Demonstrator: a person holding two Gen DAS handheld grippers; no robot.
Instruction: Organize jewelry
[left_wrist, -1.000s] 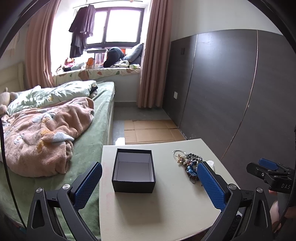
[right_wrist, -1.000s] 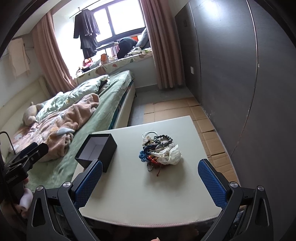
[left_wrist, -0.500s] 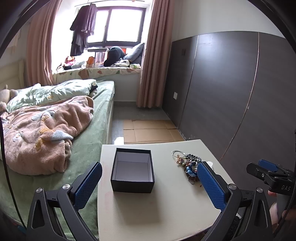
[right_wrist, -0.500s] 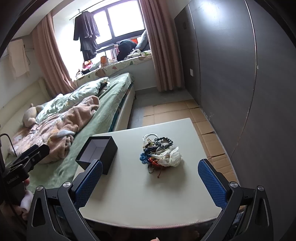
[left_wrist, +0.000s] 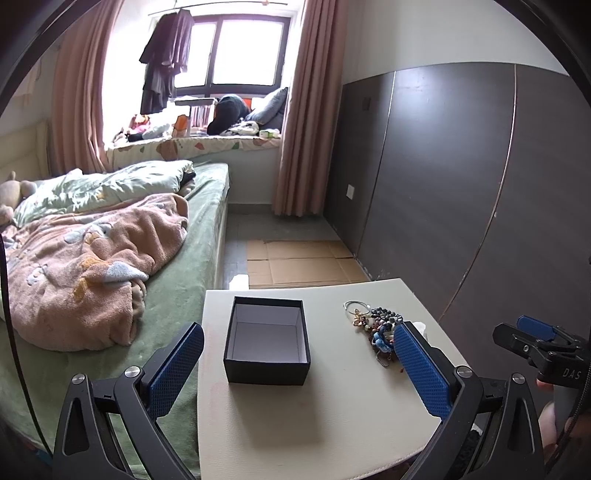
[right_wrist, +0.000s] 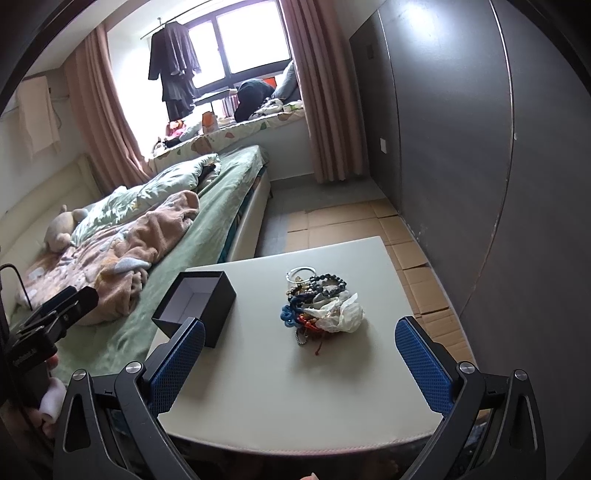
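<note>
Hovering low over the near edge of the white table (right_wrist: 258, 398), the right gripper (right_wrist: 300, 363) has its jaws spread wide with nothing between them. Ahead of it at twelve o'clock lies the jewelry pile (right_wrist: 317, 302), a tangle of beaded bracelets with a crumpled white wrapper (right_wrist: 345, 314) on its right side, well apart from both fingertips. At ten o'clock stands the open black box (right_wrist: 195, 302). The left gripper (left_wrist: 298, 367), jaws likewise wide and holding nothing, frames that box (left_wrist: 266, 341) straight ahead; the jewelry (left_wrist: 373, 325) sits at two o'clock, partly hidden behind its right finger.
</note>
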